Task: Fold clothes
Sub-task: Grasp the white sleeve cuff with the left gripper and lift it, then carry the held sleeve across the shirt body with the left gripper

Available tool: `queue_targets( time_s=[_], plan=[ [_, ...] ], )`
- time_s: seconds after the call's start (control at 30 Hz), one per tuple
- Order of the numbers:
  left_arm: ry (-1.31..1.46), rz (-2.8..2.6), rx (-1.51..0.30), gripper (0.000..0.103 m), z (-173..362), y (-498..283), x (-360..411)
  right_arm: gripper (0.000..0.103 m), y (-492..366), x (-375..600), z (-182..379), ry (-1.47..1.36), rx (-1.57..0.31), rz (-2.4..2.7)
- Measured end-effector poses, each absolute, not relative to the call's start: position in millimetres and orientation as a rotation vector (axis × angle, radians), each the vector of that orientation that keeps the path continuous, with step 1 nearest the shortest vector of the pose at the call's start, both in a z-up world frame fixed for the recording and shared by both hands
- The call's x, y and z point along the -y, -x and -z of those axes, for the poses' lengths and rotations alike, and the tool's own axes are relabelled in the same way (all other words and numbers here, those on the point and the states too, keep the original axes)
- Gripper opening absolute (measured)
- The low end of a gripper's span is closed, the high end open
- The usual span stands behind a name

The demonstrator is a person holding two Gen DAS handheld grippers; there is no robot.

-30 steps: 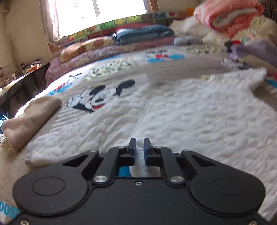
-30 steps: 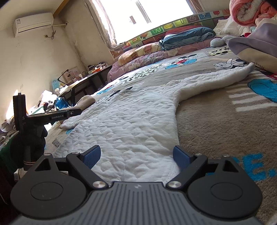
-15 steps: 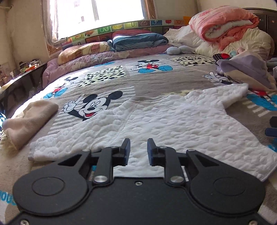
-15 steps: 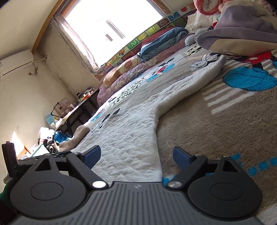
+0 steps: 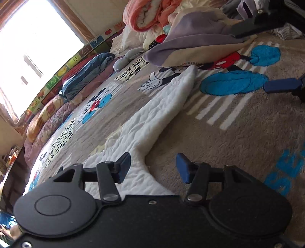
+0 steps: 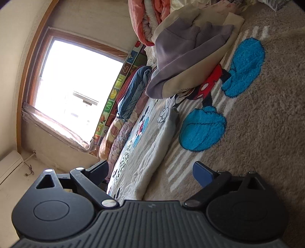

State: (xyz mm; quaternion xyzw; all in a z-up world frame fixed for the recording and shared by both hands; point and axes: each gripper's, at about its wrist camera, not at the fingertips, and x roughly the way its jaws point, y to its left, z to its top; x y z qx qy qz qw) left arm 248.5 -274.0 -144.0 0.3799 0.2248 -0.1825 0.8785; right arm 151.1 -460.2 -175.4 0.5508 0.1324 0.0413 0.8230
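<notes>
A white quilted top (image 5: 152,118) lies flat on the Mickey Mouse blanket (image 5: 238,133), its right sleeve stretched toward the far pile. My left gripper (image 5: 153,167) is open and empty, low over the top's side edge near the underarm. In the right wrist view the same sleeve (image 6: 152,156) runs away from my right gripper (image 6: 150,171), which is open and empty just above the sleeve's near part. The right gripper's blue fingertip (image 5: 282,86) also shows at the right edge of the left wrist view.
A purple and cream garment (image 5: 200,43) lies heaped beyond the sleeve end, with pink and white bedding (image 5: 152,15) behind it. Folded blue bedding (image 5: 85,76) and pillows line the window side. The blanket (image 6: 257,133) spreads to the right.
Both grippers swung right and rolled, from the top's hem toward its right sleeve. The left gripper's jaws went from nearly closed to wide open. The right stayed open.
</notes>
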Motion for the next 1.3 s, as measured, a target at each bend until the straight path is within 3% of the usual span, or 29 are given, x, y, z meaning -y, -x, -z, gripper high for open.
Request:
queue_targets(
  time_s=[0.67, 0.73, 0.8, 0.83, 1.03, 1.1, 1.3],
  plan=[
    [-1.126, 0.302, -0.335, 0.053, 184, -315, 406, 0.086, -147, 515, 214, -1.475, -0.036, 0.032],
    [-1.157, 0.295, -0.325, 0.047, 188, -320, 414, 0.085, -143, 517, 217, -1.496, -0.016, 0.038],
    [-1.186, 0.294, -0.332, 0.014, 192, -323, 417, 0.084, -142, 519, 218, -1.505, -0.007, 0.042],
    [-1.183, 0.295, -0.332, 0.010, 191, -323, 416, 0.084, -140, 519, 218, -1.503, -0.006, 0.042],
    [-0.908, 0.343, -0.336, 0.007, 135, -314, 380, 0.085, -138, 518, 215, -1.470, -0.013, 0.040],
    [-0.785, 0.346, -0.348, 0.007, 108, -315, 360, 0.090, -143, 512, 209, -1.431, -0.044, 0.000],
    [-0.447, 0.335, -0.388, 0.007, 38, -317, 290, 0.088, -171, 477, 189, -1.244, -0.230, -0.141]
  ],
)
